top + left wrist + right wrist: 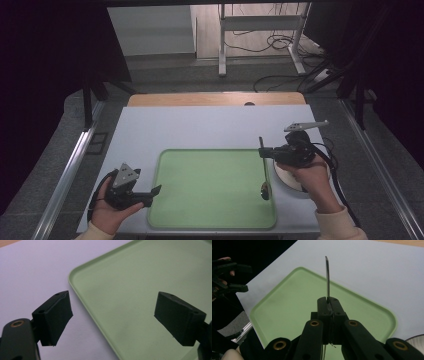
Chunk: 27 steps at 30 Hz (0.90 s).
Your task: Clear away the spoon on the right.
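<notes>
Taking the green tray as landmark: the left gripper rests just off its left rim, jaws wide and holding nothing, as the left gripper view confirms; over the tray's right edge the right gripper is clamped tight on the handle of a spoon, whose bowl hangs low above the tray's right side; a white plate lies just right of the tray. The step looks like placing the spoon on the tray; next likely calls for lowering, then parting the jaws.
</notes>
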Each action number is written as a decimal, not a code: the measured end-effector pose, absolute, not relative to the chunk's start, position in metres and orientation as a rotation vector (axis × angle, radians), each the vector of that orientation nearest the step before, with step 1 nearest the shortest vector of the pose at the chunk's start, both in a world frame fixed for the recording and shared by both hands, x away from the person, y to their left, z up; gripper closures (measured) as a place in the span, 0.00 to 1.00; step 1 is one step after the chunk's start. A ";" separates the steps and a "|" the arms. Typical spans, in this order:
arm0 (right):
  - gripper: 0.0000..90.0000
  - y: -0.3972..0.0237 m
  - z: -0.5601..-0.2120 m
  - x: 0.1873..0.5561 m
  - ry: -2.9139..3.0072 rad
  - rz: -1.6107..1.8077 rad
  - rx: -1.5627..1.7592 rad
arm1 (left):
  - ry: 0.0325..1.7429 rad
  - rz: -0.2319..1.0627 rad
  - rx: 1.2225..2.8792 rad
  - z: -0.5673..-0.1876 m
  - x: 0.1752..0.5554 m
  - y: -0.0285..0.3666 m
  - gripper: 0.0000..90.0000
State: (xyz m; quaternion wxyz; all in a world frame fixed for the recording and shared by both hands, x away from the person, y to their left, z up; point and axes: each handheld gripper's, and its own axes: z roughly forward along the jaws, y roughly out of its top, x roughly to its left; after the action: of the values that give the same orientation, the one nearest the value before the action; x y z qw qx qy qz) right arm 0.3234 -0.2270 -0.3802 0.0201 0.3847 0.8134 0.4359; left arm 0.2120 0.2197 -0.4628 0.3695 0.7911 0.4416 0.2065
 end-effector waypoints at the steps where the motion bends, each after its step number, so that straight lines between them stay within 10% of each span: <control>1: 0.99 -0.225 -0.383 0.324 2.527 1.345 1.198 | 1.133 0.529 2.030 -0.463 0.212 0.220 0.16; 27: 0.99 -0.202 -0.429 0.335 2.575 1.142 1.293 | 1.123 0.531 2.035 -0.462 0.211 0.220 0.17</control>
State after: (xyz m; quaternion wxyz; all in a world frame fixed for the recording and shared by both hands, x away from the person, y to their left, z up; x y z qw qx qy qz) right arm 0.3347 -0.2024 -0.4287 0.0209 0.4170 0.8306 0.3684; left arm 0.2110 0.2199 -0.4622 0.3696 0.7931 0.4377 0.2070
